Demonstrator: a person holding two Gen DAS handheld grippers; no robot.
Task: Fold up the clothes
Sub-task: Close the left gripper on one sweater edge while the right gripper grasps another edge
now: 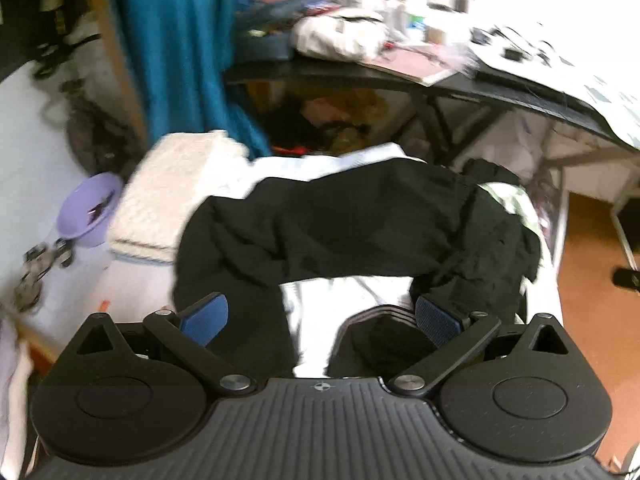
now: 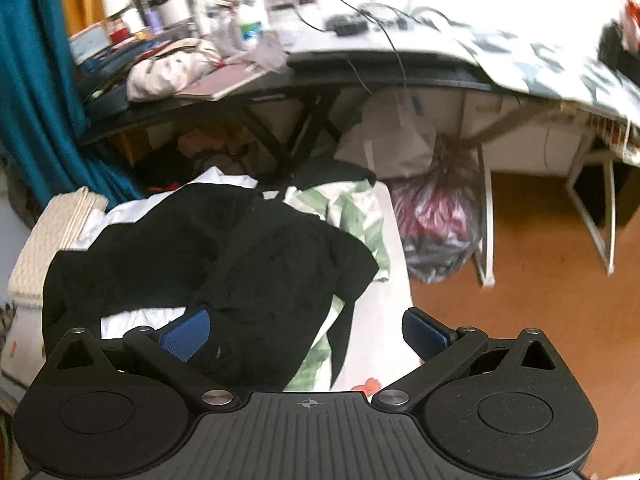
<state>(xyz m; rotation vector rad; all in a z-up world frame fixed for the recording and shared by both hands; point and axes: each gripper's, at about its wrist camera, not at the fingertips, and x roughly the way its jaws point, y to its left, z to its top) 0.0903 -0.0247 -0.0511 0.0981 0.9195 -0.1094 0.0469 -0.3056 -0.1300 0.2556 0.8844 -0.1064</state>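
A black garment [image 1: 340, 224] lies crumpled in an arch across a white-covered surface [image 1: 320, 308]; it also shows in the right wrist view [image 2: 224, 248]. My left gripper [image 1: 322, 320] is open and empty, hovering over the garment's near side, its blue pads [image 1: 206, 316] spread wide. My right gripper [image 2: 306, 334] is open and empty above the garment's right part, its left pad [image 2: 186, 334] over black fabric. A leaf-print cloth [image 2: 360, 208] lies under the garment's right edge.
A folded cream knit [image 1: 172, 196] sits at the left, beside a purple bowl [image 1: 88, 212]. A cluttered black desk [image 1: 360, 74] stands behind, with a teal curtain [image 1: 176, 48] at left. A plastic bag [image 2: 440, 224] sits on the orange floor [image 2: 520, 300] at right.
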